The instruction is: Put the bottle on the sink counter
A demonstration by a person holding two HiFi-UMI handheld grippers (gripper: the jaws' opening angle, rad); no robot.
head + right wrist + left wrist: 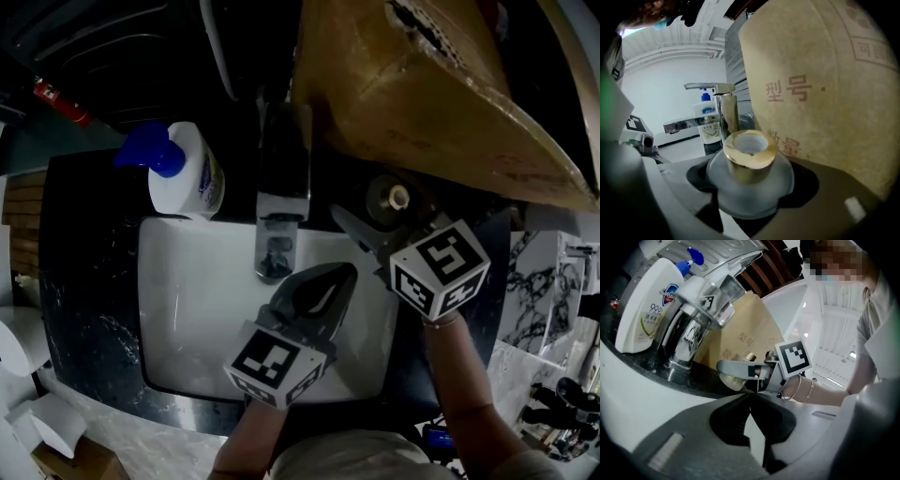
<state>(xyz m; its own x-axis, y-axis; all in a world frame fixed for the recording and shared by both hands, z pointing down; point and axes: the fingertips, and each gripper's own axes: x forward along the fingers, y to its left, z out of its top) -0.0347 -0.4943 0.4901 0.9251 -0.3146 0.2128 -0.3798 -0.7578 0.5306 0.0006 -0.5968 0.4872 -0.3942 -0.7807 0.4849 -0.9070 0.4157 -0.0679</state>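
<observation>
Head view: white sink (187, 309) set in a dark desk (89, 281). Faucet (278, 202) at the back edge, spout out over the basin. Soap dispenser (185, 173) with blue pump stands on the desk left of the faucet. Cardboard box (422, 84) fills the upper right and overhangs the desk.

Right hand-held gripper (375, 220): jaws closed on the bottle (390, 198), one on either side of its frosted body. The right gripper view shows the gold collar and open mouth facing the camera. The bottle is upright over the desk right of the faucet, close under the box edge. Cannot tell whether its base touches the desk. Marker cube (439, 268) sits over the person's wrist.

Left hand-held gripper (342, 277): over the basin, just in front of the spout. In its own view the jaws are shut tip to tip with nothing between them. That view looks across to the right gripper and the bottle in it, with the box behind and the soap dispenser and faucet off to the left.

The two grippers are near each other but apart.
</observation>
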